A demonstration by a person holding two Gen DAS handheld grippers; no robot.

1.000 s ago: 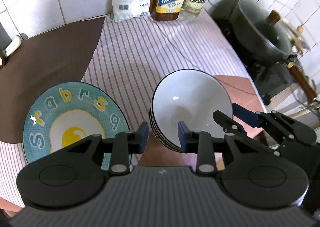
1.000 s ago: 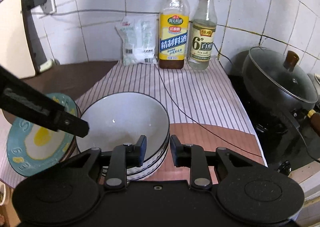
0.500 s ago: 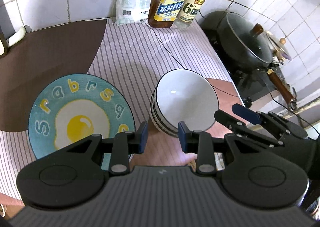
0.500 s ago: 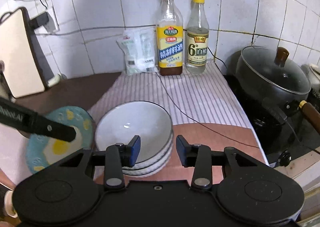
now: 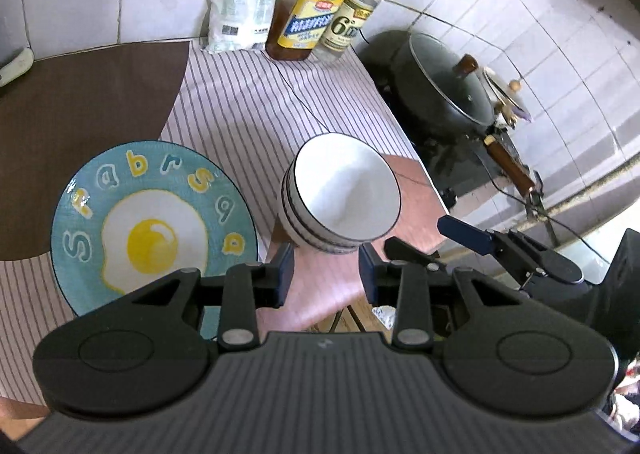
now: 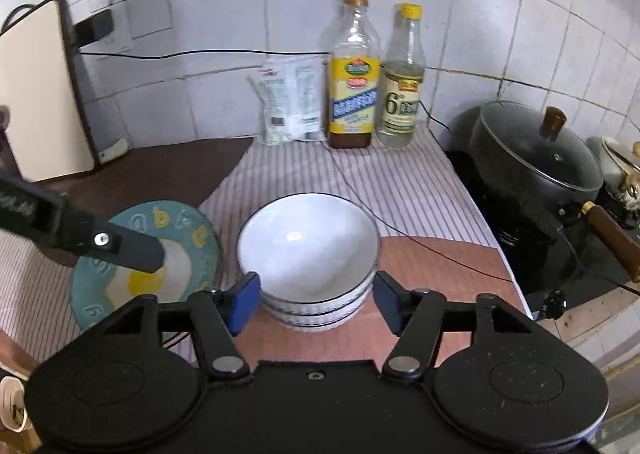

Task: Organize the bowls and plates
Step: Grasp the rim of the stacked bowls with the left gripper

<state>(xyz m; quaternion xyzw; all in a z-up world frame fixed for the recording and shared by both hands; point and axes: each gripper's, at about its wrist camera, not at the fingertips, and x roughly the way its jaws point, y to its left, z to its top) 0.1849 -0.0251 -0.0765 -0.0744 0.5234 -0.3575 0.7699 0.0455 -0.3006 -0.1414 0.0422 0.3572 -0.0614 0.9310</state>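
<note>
A: How far along is the tidying judged to be?

B: Going left to right on the counter, a blue plate (image 5: pixel 154 219) with a fried-egg picture is seen flat on the striped cloth (image 5: pixel 256 101), and just to its right a stack of white bowls (image 5: pixel 340 199) is nested on the reddish mat (image 5: pixel 320 286). The bowls look gathered already. Only one plate can be made out, so whether others lie beneath it cannot be told. Little seems left, unless the piles are meant to be moved elsewhere.

A: And the tools?

B: The left gripper (image 5: pixel 326 274) is held with a narrow gap, and nothing is gripped. The plate is seen beyond its left finger, the bowls just ahead of it and slightly right. It hangs clear of both.

A: The right one?

B: The right gripper (image 6: pixel 316 300) has just been opening; its jaws are now spread wide, and nothing is pressed by the pads. The stack of bowls is framed between its fingers (image 6: pixel 244 302) from this view, just ahead of them and seemingly apart. The plate lies to its left, partly hidden by the other tool.

A: Anything else nearby?

B: Two bottles (image 6: pixel 354 73) and a packet (image 6: pixel 290 101) are stood against the tiled wall, and a lidded pot (image 6: pixel 536 157) is set at far right.
</note>
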